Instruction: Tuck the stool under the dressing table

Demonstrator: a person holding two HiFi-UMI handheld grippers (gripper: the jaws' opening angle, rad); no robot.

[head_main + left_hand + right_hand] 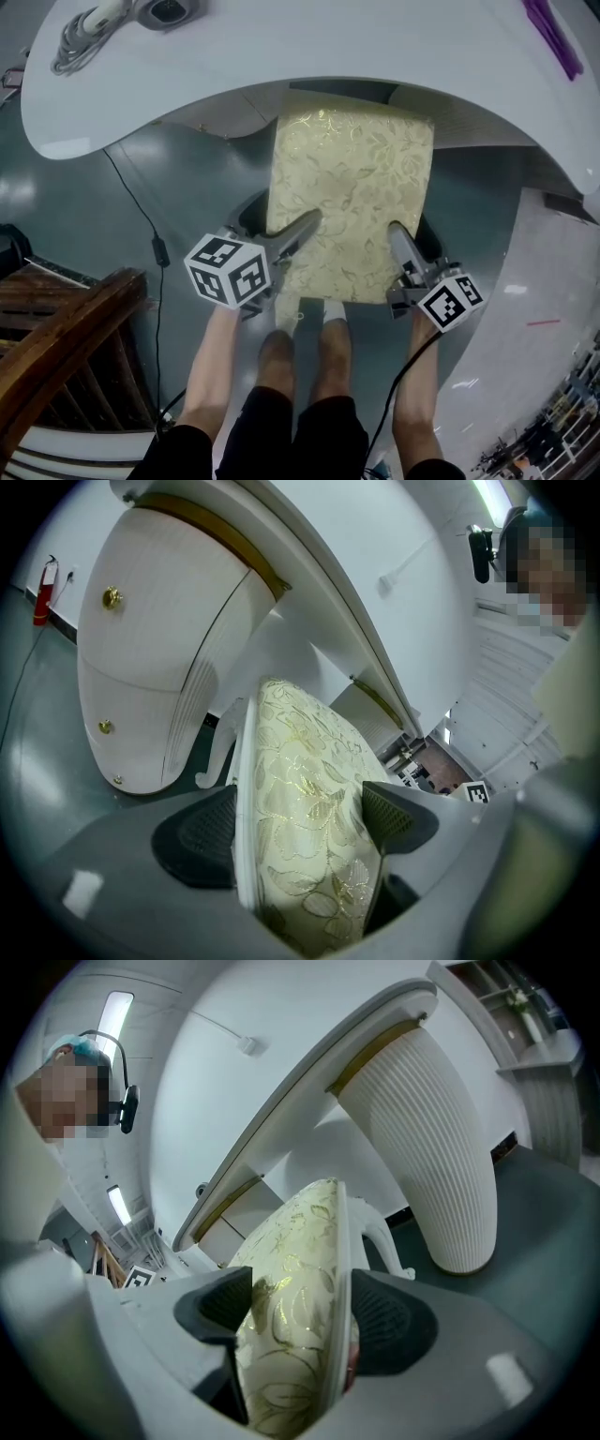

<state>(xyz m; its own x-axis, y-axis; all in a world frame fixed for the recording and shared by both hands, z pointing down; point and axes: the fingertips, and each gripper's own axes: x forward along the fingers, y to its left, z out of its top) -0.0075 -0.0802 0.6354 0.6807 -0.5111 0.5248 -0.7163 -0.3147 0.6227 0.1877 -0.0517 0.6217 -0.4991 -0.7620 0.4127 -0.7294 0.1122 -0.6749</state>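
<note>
The stool (352,197) has a cream seat with a gold leaf pattern and stands partly under the curved white dressing table (281,56). My left gripper (298,234) is shut on the seat's near left edge; the cushion (300,827) fills the gap between its dark pads (202,841). My right gripper (401,246) is shut on the near right edge, with the cushion (291,1335) clamped between its pads (389,1321). The stool's far end is hidden under the tabletop.
A hair dryer with coiled cord (103,23) and a purple item (553,33) lie on the tabletop. White drawer pedestals (150,686) (441,1138) flank the knee space. A wooden frame (56,347) stands at left, a black cable (155,248) runs over the grey floor. The person's feet (305,352) are behind the stool.
</note>
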